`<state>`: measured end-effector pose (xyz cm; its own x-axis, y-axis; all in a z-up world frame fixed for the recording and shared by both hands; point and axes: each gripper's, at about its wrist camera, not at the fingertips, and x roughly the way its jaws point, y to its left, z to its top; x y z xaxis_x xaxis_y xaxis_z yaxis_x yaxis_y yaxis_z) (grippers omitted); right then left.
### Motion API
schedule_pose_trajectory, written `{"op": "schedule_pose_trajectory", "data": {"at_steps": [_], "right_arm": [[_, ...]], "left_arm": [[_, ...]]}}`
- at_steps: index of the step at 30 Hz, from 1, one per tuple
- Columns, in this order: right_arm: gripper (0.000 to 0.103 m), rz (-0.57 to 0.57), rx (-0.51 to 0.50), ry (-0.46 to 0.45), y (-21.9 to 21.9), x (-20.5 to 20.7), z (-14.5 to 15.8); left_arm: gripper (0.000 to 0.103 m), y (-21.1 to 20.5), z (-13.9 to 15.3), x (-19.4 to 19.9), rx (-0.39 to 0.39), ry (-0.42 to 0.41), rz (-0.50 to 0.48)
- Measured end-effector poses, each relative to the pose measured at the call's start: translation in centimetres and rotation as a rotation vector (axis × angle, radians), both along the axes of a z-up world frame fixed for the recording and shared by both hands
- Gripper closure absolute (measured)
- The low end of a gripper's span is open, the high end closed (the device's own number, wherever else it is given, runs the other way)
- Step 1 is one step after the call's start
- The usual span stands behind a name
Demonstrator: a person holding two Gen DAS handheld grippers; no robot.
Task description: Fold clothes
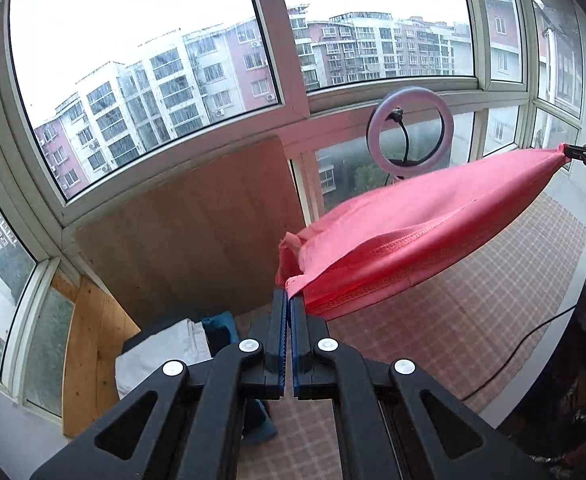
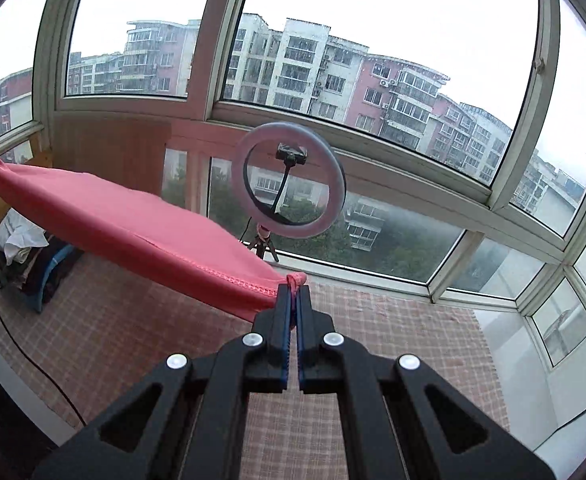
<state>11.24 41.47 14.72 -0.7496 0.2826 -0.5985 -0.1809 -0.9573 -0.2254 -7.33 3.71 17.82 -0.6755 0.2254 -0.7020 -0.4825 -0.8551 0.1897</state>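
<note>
A pink garment (image 1: 421, 232) hangs stretched in the air between my two grippers, above the checked table surface (image 1: 493, 304). My left gripper (image 1: 289, 300) is shut on one hemmed corner of it. My right gripper (image 2: 293, 292) is shut on the opposite corner of the garment (image 2: 133, 224). The right gripper also shows at the far right of the left wrist view (image 1: 573, 152), pinching the cloth. The stitched hem runs along the near edge in both views.
A ring light on a tripod (image 2: 289, 180) stands at the table's far edge by the windows. A wooden board (image 1: 197, 224) leans against the window. A pile of white and dark clothes (image 1: 173, 352) lies at the left. A black cable (image 1: 533, 352) crosses the table's right side.
</note>
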Motion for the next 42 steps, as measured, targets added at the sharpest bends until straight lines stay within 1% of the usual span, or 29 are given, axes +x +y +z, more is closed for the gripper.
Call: {"op": "schedule_pose_trajectory", "data": {"at_steps": [1, 3, 5, 8, 10, 11, 13, 14, 16, 19, 20, 21, 22, 23, 24, 25, 26, 27, 28, 29, 30, 31, 33, 36, 37, 38, 39, 42], "right_arm": [[0.101, 0.009, -0.018, -0.038, -0.2, 0.6, -2.2], [0.101, 0.024, -0.066, -0.122, -0.6, 1.6, -6.8], [0.101, 0.029, -0.129, -0.208, -0.8, 2.7, -11.7], [0.101, 0.026, -0.237, -0.342, -1.1, 4.5, -19.2], [0.101, 0.006, -0.312, -0.429, -0.9, 5.1, -24.1], [0.101, -0.004, -0.343, -0.467, -0.8, 5.3, -26.2], [0.101, -0.028, -0.373, -0.536, -0.6, 5.3, -30.1], [0.101, -0.038, -0.387, -0.567, -0.6, 5.2, -31.8], [0.101, -0.047, -0.409, -0.61, -0.5, 4.6, -34.2], [0.1, -0.022, -0.419, -0.69, -0.7, 3.4, -35.9], [0.1, 0.0, -0.409, -0.72, -0.9, 3.2, -35.7], [0.1, 0.019, -0.381, -0.734, -1.1, 3.1, -34.8], [0.098, 0.039, -0.36, -0.739, -1.1, 3.0, -33.8], [0.096, 0.058, -0.357, -0.724, -0.8, 2.9, -32.1], [0.089, 0.078, -0.354, -0.709, -0.5, 2.7, -30.4], [0.08, 0.094, -0.355, -0.683, -0.1, 2.4, -28.7], [0.075, 0.099, -0.364, -0.628, 0.5, 1.8, -26.7], [0.066, 0.103, -0.371, -0.575, 1.2, 1.0, -24.9], [0.064, 0.1, -0.375, -0.525, 2.0, -0.3, -23.4], [0.064, 0.095, -0.376, -0.477, 2.9, -1.7, -22.0], [0.064, 0.085, -0.367, -0.429, 3.7, -3.5, -20.9], [0.063, 0.076, -0.36, -0.384, 4.6, -5.2, -20.0], [0.061, 0.045, -0.356, -0.314, 6.7, -9.7, -19.5], [0.059, -0.045, -0.328, -0.254, 9.8, -16.1, -21.8], [0.059, -0.073, -0.342, -0.26, 10.8, -18.0, -23.5], [0.059, -0.105, -0.376, -0.269, 11.8, -19.6, -25.2], [0.059, -0.132, -0.414, -0.277, 12.8, -21.0, -27.0], [0.059, -0.168, -0.531, -0.309, 14.3, -24.5, -32.7]], "left_arm": [[0.102, 0.1, -1.4, 1.0, -0.019, -0.029, -0.005], [0.102, 0.5, -6.3, 3.1, -0.065, -0.121, -0.011], [0.102, 0.9, -11.4, 4.8, -0.088, -0.229, -0.01], [0.102, 0.8, -19.5, 6.9, -0.096, -0.395, -0.009], [0.102, 0.7, -24.6, 8.0, -0.072, -0.506, -0.004], [0.102, 0.8, -27.0, 8.5, -0.076, -0.551, -0.005], [0.102, 1.2, -31.1, 9.1, -0.086, -0.615, -0.005], [0.102, 1.4, -32.6, 9.1, -0.086, -0.645, -0.002], [0.102, 1.8, -35.4, 9.1, -0.088, -0.703, 0.004], [0.101, 1.9, -36.9, 9.1, -0.108, -0.766, 0.013], [0.098, 1.8, -37.2, 9.2, -0.114, -0.784, 0.016], [0.096, 1.2, -36.6, 9.4, -0.117, -0.793, 0.02], [0.096, 0.5, -35.7, 9.5, -0.118, -0.792, 0.026], [0.096, -0.5, -34.5, 9.5, -0.119, -0.78, 0.038], [0.096, -1.4, -33.1, 8.8, -0.121, -0.754, 0.063], [0.096, -2.3, -31.8, 8.1, -0.123, -0.727, 0.088], [0.096, -3.2, -30.5, 7.4, -0.125, -0.701, 0.113], [0.096, -4.0, -29.2, 6.5, -0.123, -0.671, 0.138], [0.097, -4.3, -28.3, 4.6, -0.108, -0.634, 0.158], [0.098, -4.1, -27.7, 2.2, -0.081, -0.606, 0.16], [0.094, -3.9, -27.1, -0.1, -0.055, -0.579, 0.162], [0.092, -3.5, -26.6, -2.5, -0.029, -0.554, 0.165], [0.091, -1.5, -26.5, -7.2, 0.026, -0.52, 0.171], [0.087, 1.3, -27.9, -13.8, 0.103, -0.489, 0.183], [0.086, 2.0, -28.6, -15.7, 0.128, -0.483, 0.197], [0.083, 2.5, -29.5, -17.3, 0.152, -0.489, 0.221], [0.082, 3.0, -30.5, -18.8, 0.176, -0.497, 0.246], [0.082, 4.3, -34.0, -22.1, 0.211, -0.547, 0.298]]}}
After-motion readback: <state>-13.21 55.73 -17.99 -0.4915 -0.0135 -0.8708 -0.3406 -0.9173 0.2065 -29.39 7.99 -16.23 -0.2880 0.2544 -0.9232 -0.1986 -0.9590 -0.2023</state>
